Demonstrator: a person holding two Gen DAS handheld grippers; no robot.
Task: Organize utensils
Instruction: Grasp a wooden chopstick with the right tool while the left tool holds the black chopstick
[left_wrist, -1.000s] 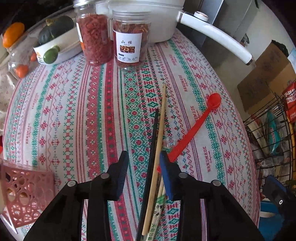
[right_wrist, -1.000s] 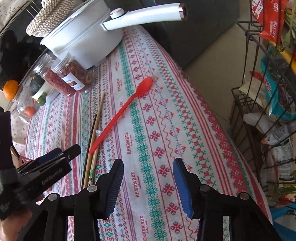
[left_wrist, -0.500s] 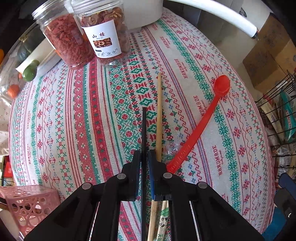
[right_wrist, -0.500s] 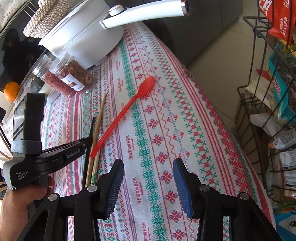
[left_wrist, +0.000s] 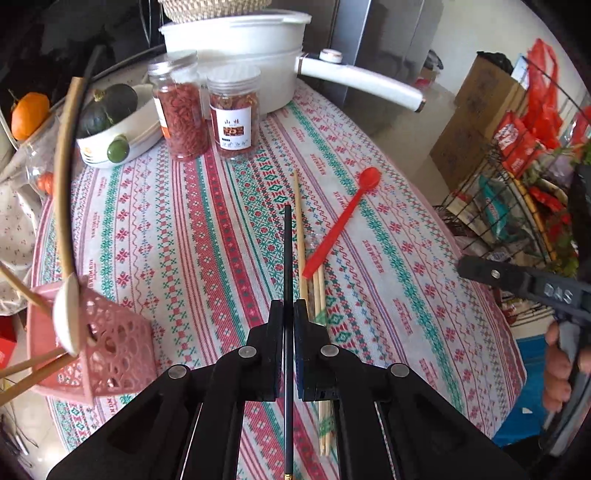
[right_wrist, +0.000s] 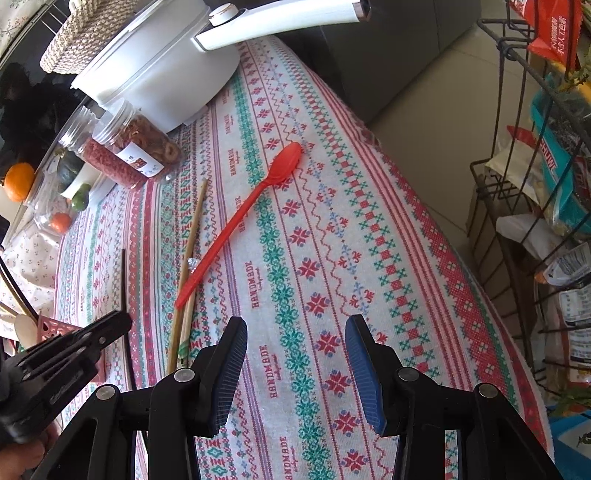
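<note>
Black chopstick in my left gripper (left_wrist: 288, 314)

It clamps the thin, stiff, slippery black chopstick (left_wrist: 287, 251) near mid-length; my right gripper (right_wrist: 295, 350) is open, holding nothing

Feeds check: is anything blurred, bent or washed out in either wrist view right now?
Left wrist view: the pink basket and its wooden utensils are motion-blurred, fisheye bows the long handle, and the black chopstick in the left tool is sharp. Right wrist view: crisp, daylight glare on the white pot.
</note>
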